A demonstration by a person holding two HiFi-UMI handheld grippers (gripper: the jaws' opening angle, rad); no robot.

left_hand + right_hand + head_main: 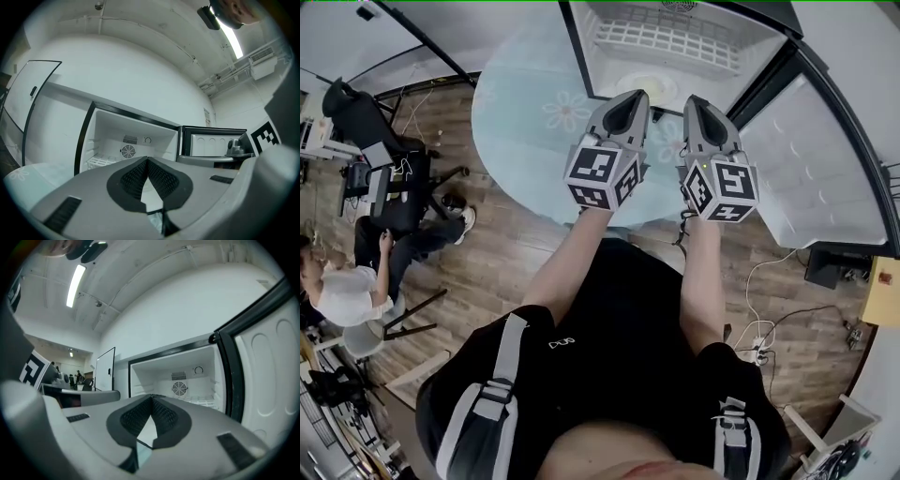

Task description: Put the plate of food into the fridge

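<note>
The small fridge (pixel 675 42) stands open in front of me, with a white wire shelf at its back. On its floor lies a pale round plate (pixel 645 86); what is on it is too faint to tell. My left gripper (pixel 630 105) and right gripper (pixel 698 105) hover side by side just outside the opening, both shut and empty. In the left gripper view the shut jaws (pixel 147 160) point into the fridge interior (pixel 131 140). From the right gripper (pixel 151 399) the same interior (pixel 183 378) shows. The plate is hidden behind the jaws in both gripper views.
The fridge door (pixel 825 178) is swung open at the right. A round glass table (pixel 525 103) with flower prints lies under and left of the grippers. A person (pixel 356 281) sits far left near office chairs. Cables (pixel 759 337) run over the wooden floor at the right.
</note>
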